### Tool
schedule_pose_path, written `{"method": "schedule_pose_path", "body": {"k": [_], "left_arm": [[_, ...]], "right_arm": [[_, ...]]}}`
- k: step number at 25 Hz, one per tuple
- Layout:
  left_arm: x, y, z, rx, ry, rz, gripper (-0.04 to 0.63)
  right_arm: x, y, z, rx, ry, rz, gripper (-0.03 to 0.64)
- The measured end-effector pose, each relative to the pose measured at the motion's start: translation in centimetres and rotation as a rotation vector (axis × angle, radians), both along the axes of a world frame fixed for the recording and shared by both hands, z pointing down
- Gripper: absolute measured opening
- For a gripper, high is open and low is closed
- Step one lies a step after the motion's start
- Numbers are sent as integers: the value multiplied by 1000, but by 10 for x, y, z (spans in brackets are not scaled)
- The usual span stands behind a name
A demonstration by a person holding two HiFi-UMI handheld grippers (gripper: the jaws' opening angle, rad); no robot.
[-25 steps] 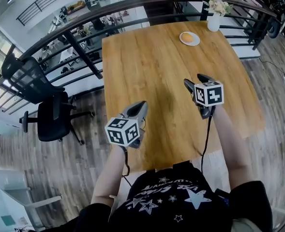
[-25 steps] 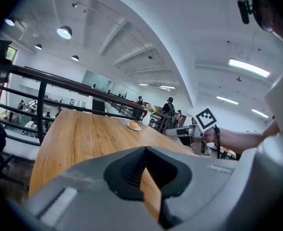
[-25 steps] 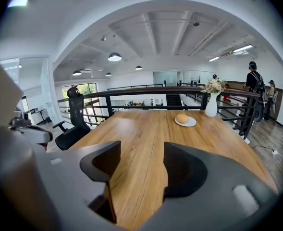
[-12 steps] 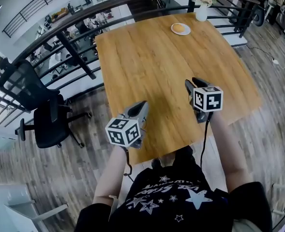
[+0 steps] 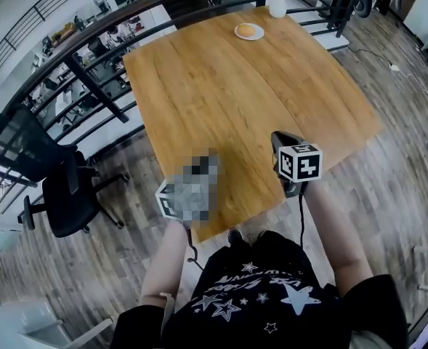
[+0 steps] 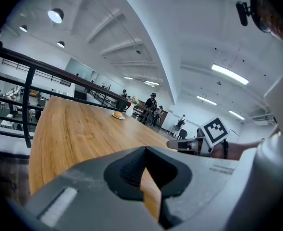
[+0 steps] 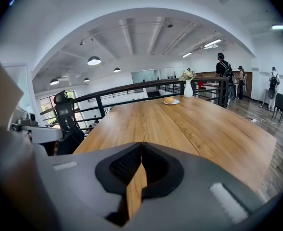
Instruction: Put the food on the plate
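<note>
Indoors: wood table (image 5: 221, 86), railing (image 5: 89, 87); left gripper (image 6: 145, 149) jaws closed, right gripper (image 7: 141, 145) just closed, empty.

There is one wooden table (image 5: 221, 86). On it sit one white plate (image 5: 237, 33), one round bun (image 5: 247, 29) and one white vase (image 5: 277, 7). There are two grippers: the left gripper (image 6: 145, 149) and the right gripper (image 7: 141, 146).

The person wears a black star-printed T-shirt (image 5: 261, 297); the grey left claw (image 6: 145, 150) and right claw (image 7: 141, 146) trail black cables (image 5: 301, 220).
</note>
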State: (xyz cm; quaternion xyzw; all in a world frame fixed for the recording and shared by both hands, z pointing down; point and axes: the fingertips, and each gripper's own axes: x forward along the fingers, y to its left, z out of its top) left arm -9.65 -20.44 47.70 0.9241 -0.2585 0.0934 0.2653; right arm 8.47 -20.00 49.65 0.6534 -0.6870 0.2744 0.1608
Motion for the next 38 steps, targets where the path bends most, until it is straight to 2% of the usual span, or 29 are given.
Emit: {"method": "schedule_pose_path", "body": {"k": [5, 13, 24, 38], "left_arm": [[15, 5, 1, -17, 30, 22, 2], [23, 42, 4, -33, 21, 23, 2], [4, 128, -4, -22, 4, 13, 2], [-7, 240, -34, 18, 25, 16, 2]], "right_arm": [[1, 18, 10, -20, -21, 27, 3], [-9, 56, 9, 6, -64, 18, 2], [-38, 147, -7, 54, -125, -28, 2], [-52, 257, -38, 98, -104, -56, 2]]}}
